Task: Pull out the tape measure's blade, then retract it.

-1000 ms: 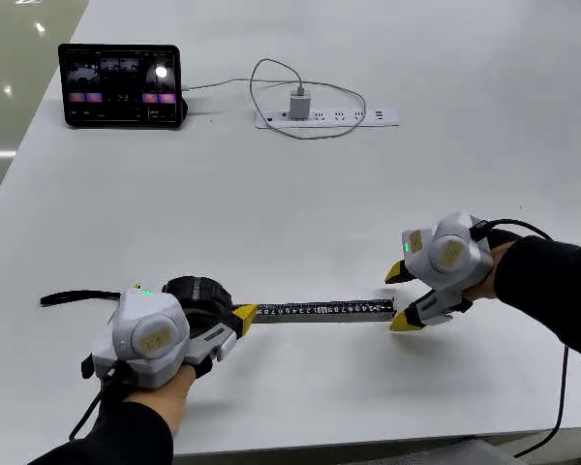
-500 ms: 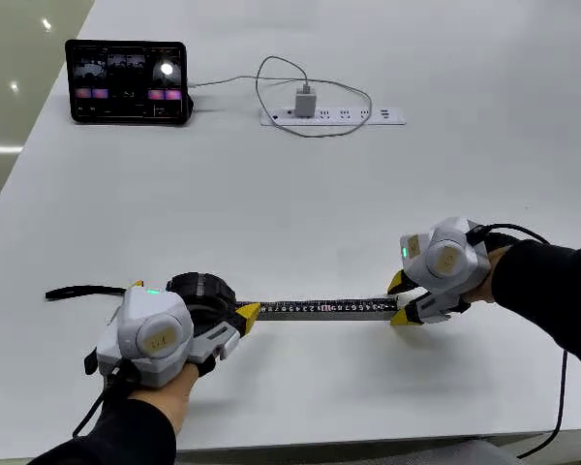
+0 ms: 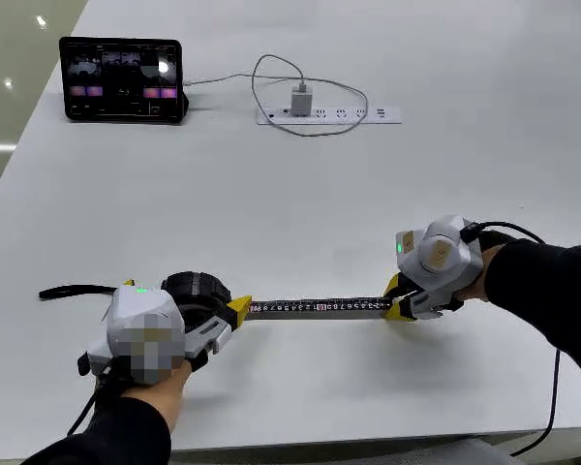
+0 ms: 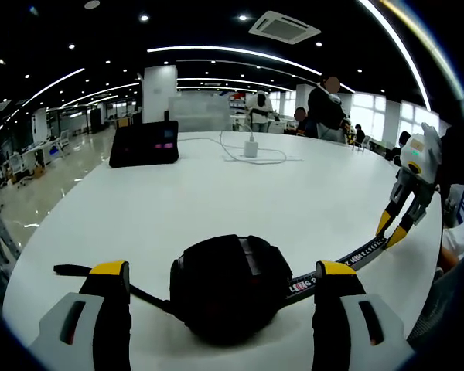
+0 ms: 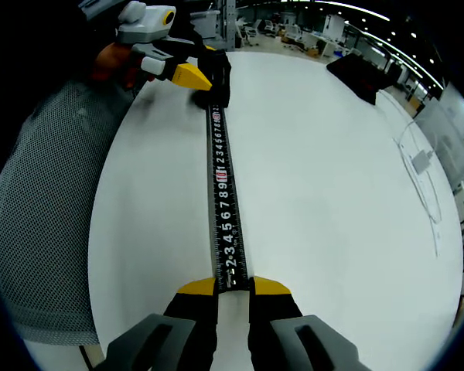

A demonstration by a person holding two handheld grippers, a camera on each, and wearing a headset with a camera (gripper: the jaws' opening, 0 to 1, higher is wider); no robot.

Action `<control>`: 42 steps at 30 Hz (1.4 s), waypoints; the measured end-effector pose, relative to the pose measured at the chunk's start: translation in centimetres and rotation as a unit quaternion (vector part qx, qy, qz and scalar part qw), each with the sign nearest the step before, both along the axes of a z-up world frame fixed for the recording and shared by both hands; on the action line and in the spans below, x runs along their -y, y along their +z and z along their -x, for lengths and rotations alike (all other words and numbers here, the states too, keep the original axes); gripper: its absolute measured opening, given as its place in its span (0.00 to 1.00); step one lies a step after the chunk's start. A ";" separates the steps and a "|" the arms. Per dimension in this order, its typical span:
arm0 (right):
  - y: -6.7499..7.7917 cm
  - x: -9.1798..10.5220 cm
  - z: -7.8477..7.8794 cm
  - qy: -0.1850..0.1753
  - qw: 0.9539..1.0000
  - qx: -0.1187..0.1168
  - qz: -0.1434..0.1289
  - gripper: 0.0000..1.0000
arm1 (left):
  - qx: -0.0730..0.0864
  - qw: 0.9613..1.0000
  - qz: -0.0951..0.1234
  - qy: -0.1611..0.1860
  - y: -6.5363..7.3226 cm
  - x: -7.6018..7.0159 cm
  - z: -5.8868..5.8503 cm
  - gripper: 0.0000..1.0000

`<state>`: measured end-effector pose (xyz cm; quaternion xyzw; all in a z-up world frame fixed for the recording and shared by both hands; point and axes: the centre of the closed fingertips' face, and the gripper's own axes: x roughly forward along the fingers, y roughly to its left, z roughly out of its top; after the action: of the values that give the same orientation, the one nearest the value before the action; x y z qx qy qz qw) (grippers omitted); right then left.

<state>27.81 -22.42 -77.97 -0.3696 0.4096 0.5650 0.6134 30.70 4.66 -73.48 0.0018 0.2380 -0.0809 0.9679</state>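
Note:
A black tape measure case (image 3: 198,288) lies on the white table (image 3: 290,213), between the wide-apart jaws of my left gripper (image 3: 189,300). In the left gripper view the case (image 4: 230,286) has a small gap to each yellow-tipped jaw of the left gripper (image 4: 223,270), so it stands open around the case. The blade (image 3: 320,308) runs flat to the right from the case. My right gripper (image 3: 397,302) is shut on the blade's end. In the right gripper view the blade (image 5: 223,193) leads from my right gripper (image 5: 233,287) to the case (image 5: 220,81).
A tablet (image 3: 123,77) stands at the far left of the table. A power strip (image 3: 329,116) with a charger and looped cable lies behind the middle. The case's black strap (image 3: 73,291) trails left. People (image 4: 325,108) stand beyond the far edge.
My right gripper's jaws, open around the blade's end a second ago, have come together onto it. The left gripper and the case have stayed put.

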 end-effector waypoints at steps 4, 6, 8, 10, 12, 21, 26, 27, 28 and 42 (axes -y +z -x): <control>0.0 -0.1 0.2 0.002 1.000 0.004 0.012 0.10 | -0.001 1.000 0.001 0.000 0.0 0.1 0.0 0.87; -0.1 -0.1 0.1 -0.007 1.000 0.001 0.018 0.10 | -0.002 1.000 0.000 0.002 -0.1 0.0 -0.1 0.81; -0.1 -0.1 0.1 0.008 1.000 0.004 0.027 0.10 | -0.004 1.000 0.003 0.002 -0.1 0.1 -0.1 0.78; -0.1 -0.1 0.0 0.002 0.999 -0.005 0.036 0.10 | -0.009 1.000 0.004 0.001 -0.4 0.3 -0.1 0.76; -0.2 -0.1 -0.1 -0.004 0.999 -0.010 0.042 0.10 | -0.010 1.000 0.004 -0.001 -0.4 0.5 -0.2 0.73; -0.2 -0.1 0.0 0.004 0.999 -0.015 0.048 0.10 | -0.033 0.999 0.013 0.004 -0.5 0.5 -0.1 0.62; -0.2 -0.2 0.0 -0.005 0.999 -0.015 0.045 0.10 | -0.036 0.999 0.013 0.001 -0.6 0.5 -0.1 0.62; -0.2 -0.2 0.0 -0.001 0.999 -0.015 0.043 0.10 | -0.037 0.999 0.013 0.000 -0.6 0.4 -0.1 0.62; -0.2 -0.2 -0.1 0.000 0.999 -0.015 0.042 0.10 | -0.037 0.999 0.014 0.000 -0.6 0.4 -0.1 0.62; -0.2 -0.2 -0.1 -0.015 0.999 -0.019 0.043 0.10 | -0.025 1.000 0.002 -0.014 -0.6 0.4 -0.2 0.60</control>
<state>27.93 -22.21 -78.16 -0.3787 0.4507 0.5444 0.5976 30.90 4.21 -74.10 0.0011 0.2620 -0.0953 0.9603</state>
